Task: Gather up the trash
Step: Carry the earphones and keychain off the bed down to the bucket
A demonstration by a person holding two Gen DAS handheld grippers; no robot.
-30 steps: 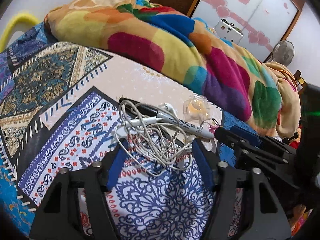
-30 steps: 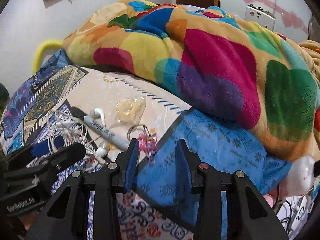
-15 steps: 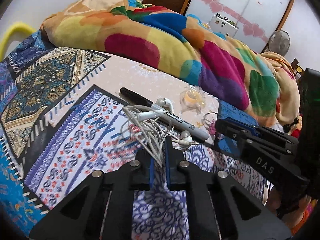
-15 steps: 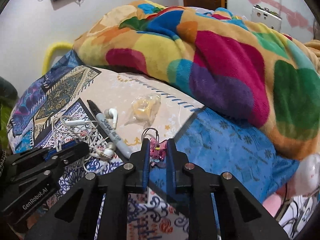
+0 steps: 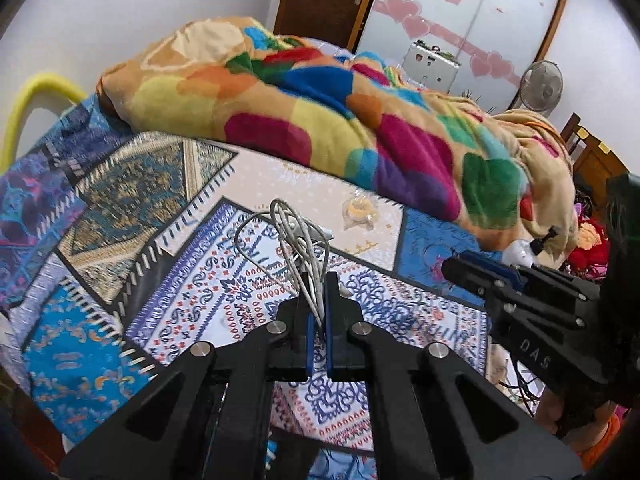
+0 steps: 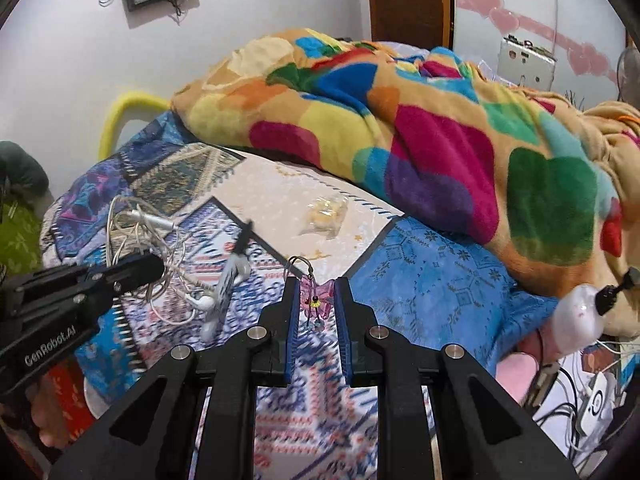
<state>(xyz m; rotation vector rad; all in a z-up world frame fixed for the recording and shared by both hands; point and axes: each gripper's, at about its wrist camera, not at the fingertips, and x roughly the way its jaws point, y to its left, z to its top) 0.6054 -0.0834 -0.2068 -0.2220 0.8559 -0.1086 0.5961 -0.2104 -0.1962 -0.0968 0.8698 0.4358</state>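
So both claws have something pinched right now. The left gripper (image 5: 318, 300) has its blue pads pressed together on a bundle of white earphone wires (image 5: 296, 240); the loops stick up out of the jaws toward 12 o'clock and hang clear of the patchwork bedsheet (image 5: 120, 208). From the right wrist view the same tangle (image 6: 140, 240) dangles off the left claw at about 9 o'clock, with the earbuds (image 6: 204, 302) hanging low and a marker pen (image 6: 230, 276) caught up in the cords, blurry and tilted, tip pointing up.

The right gripper (image 6: 317, 300) is clamped on a pink butterfly keychain (image 6: 316, 298). Its wire ring (image 6: 298, 266) pokes up at roughly 11 o'clock from the pads, and little beads hang below the wings. The jaws aren't fully together, the charm fills the gap between them. In the left view the right claw (image 5: 452, 268) shows at 3 o'clock, but the charm is hard to make out there.

Lying on the cream patch of the sheet, at 12 o'clock from both claws, is a small clear wrapper with something yellow inside (image 6: 326, 216), apart from either gripper. Behind it the colourful fleece blanket (image 6: 400, 128) is heaped across the bed.
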